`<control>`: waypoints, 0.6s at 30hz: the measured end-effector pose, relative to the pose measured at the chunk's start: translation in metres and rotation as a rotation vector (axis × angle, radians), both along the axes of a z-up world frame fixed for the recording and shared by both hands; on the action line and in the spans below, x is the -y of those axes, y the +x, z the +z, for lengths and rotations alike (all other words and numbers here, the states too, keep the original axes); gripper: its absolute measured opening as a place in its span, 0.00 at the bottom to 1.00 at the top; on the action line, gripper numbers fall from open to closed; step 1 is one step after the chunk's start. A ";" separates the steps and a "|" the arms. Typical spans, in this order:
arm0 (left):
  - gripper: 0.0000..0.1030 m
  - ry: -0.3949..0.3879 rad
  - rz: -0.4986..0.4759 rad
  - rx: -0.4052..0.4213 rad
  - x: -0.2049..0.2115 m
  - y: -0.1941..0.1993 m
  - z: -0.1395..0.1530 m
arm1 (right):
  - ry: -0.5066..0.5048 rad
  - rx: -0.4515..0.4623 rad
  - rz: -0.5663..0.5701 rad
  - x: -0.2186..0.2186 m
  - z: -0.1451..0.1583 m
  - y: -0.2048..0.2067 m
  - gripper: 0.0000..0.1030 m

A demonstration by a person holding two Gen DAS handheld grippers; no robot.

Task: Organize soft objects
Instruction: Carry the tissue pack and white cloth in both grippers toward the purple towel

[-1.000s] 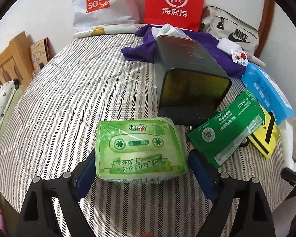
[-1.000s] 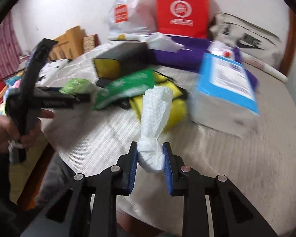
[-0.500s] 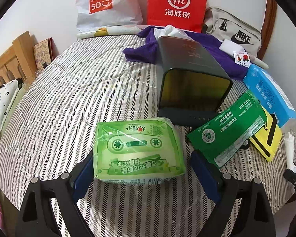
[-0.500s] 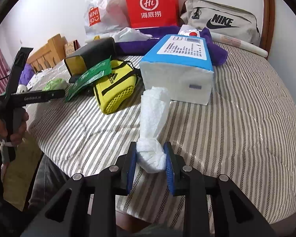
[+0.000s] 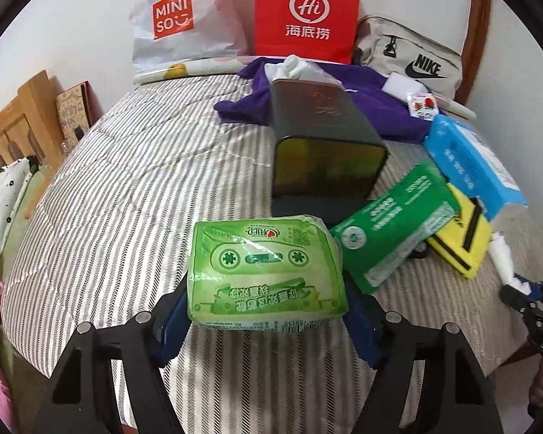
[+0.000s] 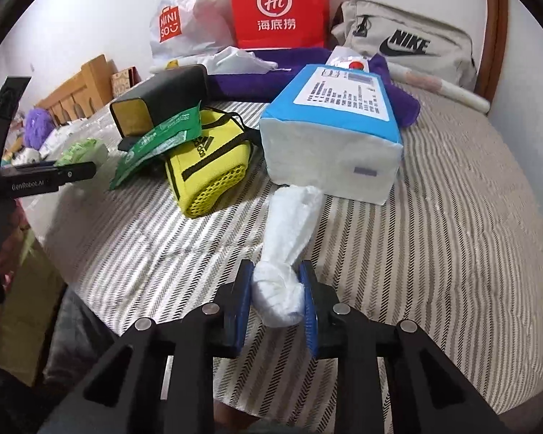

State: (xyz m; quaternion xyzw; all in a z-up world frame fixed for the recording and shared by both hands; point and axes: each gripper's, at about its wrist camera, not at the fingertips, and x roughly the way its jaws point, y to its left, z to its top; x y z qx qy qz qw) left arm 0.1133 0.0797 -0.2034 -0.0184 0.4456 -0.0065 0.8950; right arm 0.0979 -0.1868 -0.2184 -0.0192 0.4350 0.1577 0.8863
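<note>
Green plastic-wrapped tissue pack with cassette print [image 5: 266,275] between blue pads of left gripper [image 5: 268,311], jaws closing on its sides, above striped bedspread [image 5: 126,199]. Right gripper [image 6: 277,294] clenched on twisted white tissue wad [image 6: 286,253], tip touching blue-and-white tissue block [image 6: 336,137]. Yellow mesh pouch [image 6: 208,170] beside block.
</note>
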 end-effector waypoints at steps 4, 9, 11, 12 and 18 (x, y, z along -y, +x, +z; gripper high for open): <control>0.70 -0.074 -0.014 -0.007 0.000 -0.001 0.009 | 0.030 -0.010 0.013 0.004 0.009 -0.002 0.24; 0.70 -0.079 -0.026 -0.009 0.000 0.004 0.025 | 0.034 0.038 0.071 -0.002 0.032 -0.008 0.24; 0.70 -0.070 -0.036 0.005 0.001 0.005 0.033 | 0.056 0.048 0.089 -0.004 0.041 -0.007 0.24; 0.70 -0.084 -0.044 0.009 0.000 0.006 0.037 | 0.069 0.054 0.100 -0.006 0.046 -0.006 0.24; 0.70 -0.115 -0.061 -0.001 -0.002 0.020 0.055 | 0.108 0.125 0.140 -0.016 0.081 0.005 0.24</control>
